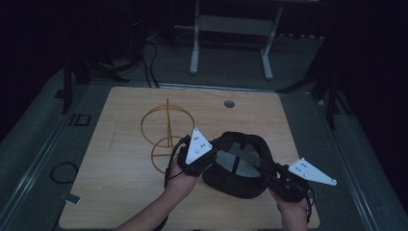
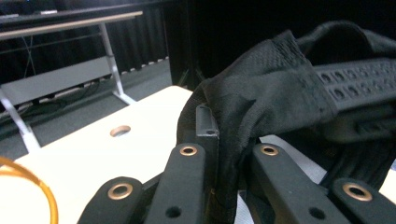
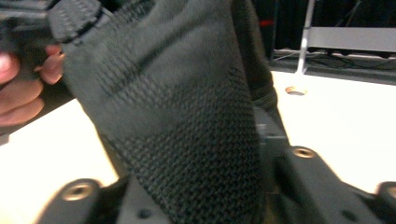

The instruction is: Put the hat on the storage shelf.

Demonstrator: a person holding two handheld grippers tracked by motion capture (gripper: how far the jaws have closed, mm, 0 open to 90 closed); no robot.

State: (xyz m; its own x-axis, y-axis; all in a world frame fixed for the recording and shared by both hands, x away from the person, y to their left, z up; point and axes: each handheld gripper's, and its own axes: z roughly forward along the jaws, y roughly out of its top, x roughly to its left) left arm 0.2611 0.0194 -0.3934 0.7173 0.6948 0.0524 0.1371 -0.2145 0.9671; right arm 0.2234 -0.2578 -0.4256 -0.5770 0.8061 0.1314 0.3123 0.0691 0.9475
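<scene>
Nearest the person, two hands reach in over the front edge of the desk (image 1: 120,192), each holding a tool. The right tool (image 1: 281,179) sits at the front right and grips the right side of a black cap (image 1: 239,166); in the right gripper view its jaws are clamped on the knitted cloth (image 3: 187,140), which rises thick between them. The left tool (image 1: 204,161), a little farther in and to the left, holds the opposite side of the cap; in the left gripper view its jaws are closed on a fold of the dark fabric (image 2: 261,98), with the cap's perforated back strap (image 2: 359,81) stretching off to the right. The cap lies near the front middle of the desk, open side up, between the two tools, its grey lining showing inside.

Just behind the left tool stands a yellow wire stand (image 1: 166,127) made of rings around an upright rod. Farther back, a small round hole (image 1: 229,103) marks the desk near its rear edge. Beyond the desk, the white legs of another table (image 1: 231,36) stand on the dark floor.
</scene>
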